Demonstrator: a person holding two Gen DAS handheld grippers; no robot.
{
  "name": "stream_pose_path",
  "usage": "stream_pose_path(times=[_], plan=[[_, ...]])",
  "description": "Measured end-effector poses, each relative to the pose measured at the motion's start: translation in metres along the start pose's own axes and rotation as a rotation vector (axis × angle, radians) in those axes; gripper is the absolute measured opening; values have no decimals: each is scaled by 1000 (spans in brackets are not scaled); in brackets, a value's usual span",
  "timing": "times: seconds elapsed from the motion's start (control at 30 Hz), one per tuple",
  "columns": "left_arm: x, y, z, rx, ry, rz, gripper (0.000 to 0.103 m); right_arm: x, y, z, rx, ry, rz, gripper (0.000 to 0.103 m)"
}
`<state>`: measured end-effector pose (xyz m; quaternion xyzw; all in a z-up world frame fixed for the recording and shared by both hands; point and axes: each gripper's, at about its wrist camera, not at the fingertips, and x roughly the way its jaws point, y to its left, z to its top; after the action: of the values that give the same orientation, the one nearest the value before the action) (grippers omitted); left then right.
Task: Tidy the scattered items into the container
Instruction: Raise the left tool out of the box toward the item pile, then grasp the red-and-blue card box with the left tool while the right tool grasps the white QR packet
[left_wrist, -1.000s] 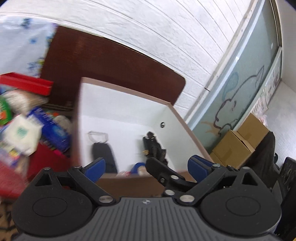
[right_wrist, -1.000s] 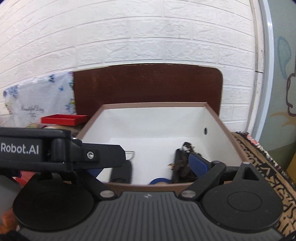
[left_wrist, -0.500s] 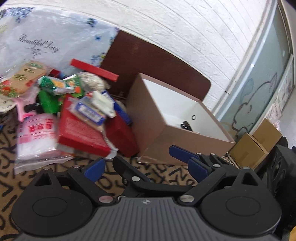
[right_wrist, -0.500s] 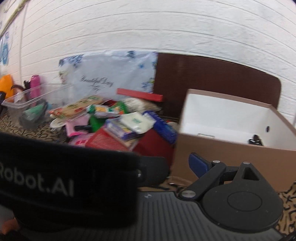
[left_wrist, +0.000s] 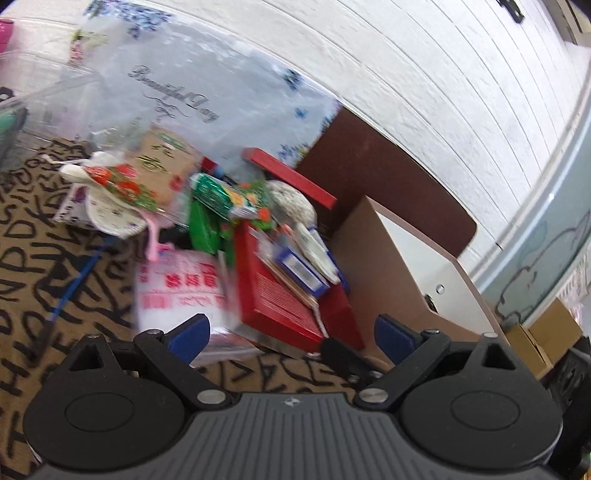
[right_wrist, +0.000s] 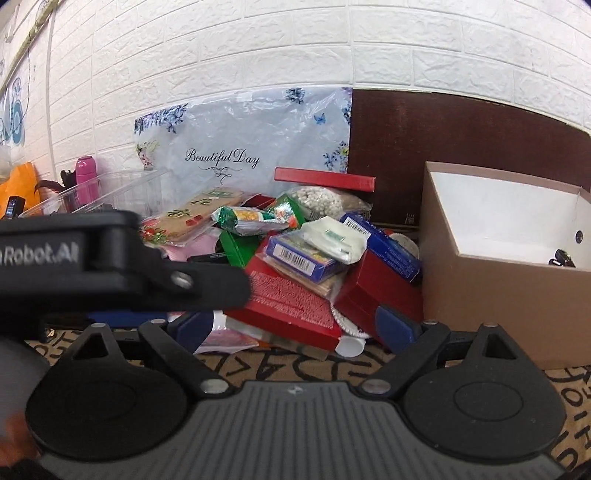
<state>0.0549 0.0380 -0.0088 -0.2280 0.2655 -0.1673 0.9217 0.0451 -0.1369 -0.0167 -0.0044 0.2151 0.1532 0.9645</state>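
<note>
While both sets of jaws stand wide and empty, the left gripper (left_wrist: 291, 334) and right gripper (right_wrist: 295, 328) hover near a heap of packets (right_wrist: 295, 254). Right of the heap, touching it, sits the open brown box (right_wrist: 491, 291).

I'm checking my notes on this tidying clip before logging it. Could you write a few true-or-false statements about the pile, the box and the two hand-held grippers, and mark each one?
1. The brown box stands to the right of the pile. True.
2. The left hand-held gripper is clamped on a red box. False: it is open and holds nothing.
3. A white packet lies on top of the blue box. True.
4. The brown box is filled to the rim. False: its white inside is mostly bare, with only a small dark thing showing.
5. The right hand-held gripper is open. True.
6. The pile rests on a plain white cloth. False: it rests on a tan mat with black letters.
</note>
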Motion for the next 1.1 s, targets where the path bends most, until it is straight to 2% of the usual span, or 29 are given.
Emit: stream_pose_path(times=[0.1, 0.2, 0.37, 0.57, 0.67, 0.8, 1.0, 1.03, 1.07, 1.1], plan=[[1, 9, 5, -17, -1, 4, 97, 5, -5, 2, 9, 7, -24, 90], [5, 9, 12, -8, -1, -15, 97, 11, -5, 5, 2, 19, -27, 83], [12, 2, 22, 32, 2, -55, 89, 18, 2, 15, -22, 15, -4, 75], [31, -5, 37, 73, -1, -65, 84, 23, 6, 15, -40, 27, 15, 73], [48, -9, 46, 100, 13, -82, 76, 28, 7, 20, -55, 12, 6, 72], [72, -13, 55, 127, 54, -72, 58, 45, 3, 31, -87, -22, -13, 72], [110, -18, 61, 172, 125, -25, 55, 90, -15, 33, -50, 11, 31, 72], [115, -18, 59, 179, 139, -18, 46, 98, -18, 31, -39, 27, 36, 71], [117, -18, 57, 191, 137, 12, 42, 104, -19, 30, -25, 46, 46, 65], [117, -19, 54, 210, 125, 38, 31, 109, -20, 27, -11, 67, 58, 63]])
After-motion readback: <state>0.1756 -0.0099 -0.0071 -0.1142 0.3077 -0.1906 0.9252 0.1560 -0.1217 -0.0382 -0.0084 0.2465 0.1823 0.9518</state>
